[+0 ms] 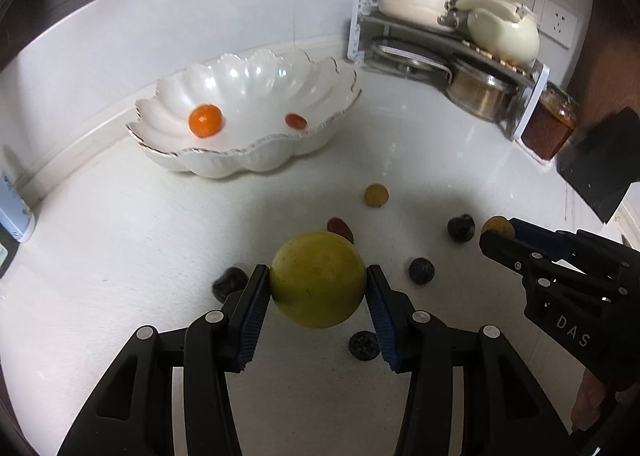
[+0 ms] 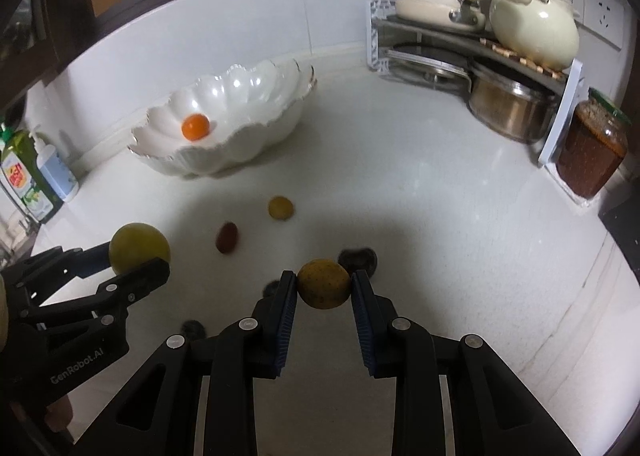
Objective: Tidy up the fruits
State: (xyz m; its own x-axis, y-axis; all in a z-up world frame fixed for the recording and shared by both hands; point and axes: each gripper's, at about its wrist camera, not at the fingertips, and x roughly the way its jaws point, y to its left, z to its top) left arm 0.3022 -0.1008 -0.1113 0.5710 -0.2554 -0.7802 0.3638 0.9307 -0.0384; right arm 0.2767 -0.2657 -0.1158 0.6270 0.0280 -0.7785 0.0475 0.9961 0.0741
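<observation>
My left gripper (image 1: pixel 318 280) is shut on a large yellow-green fruit (image 1: pixel 318 280) and holds it above the counter; it also shows in the right wrist view (image 2: pixel 139 248). My right gripper (image 2: pixel 324 284) is shut on a smaller speckled yellow fruit (image 2: pixel 324 284), seen in the left wrist view (image 1: pixel 497 227). A white scalloped bowl (image 1: pixel 256 159) at the back holds an orange (image 1: pixel 205 120) and a small red fruit (image 1: pixel 296 120). On the counter lie a small yellow fruit (image 1: pixel 376 195), a red fruit (image 1: pixel 340 228) and several dark fruits (image 1: pixel 461 228).
A metal rack with pots and a kettle (image 1: pixel 460 31) stands at the back right corner. A jar of red sauce (image 1: pixel 550 127) stands beside it. Soap bottles (image 2: pixel 36 171) stand at the left by the wall.
</observation>
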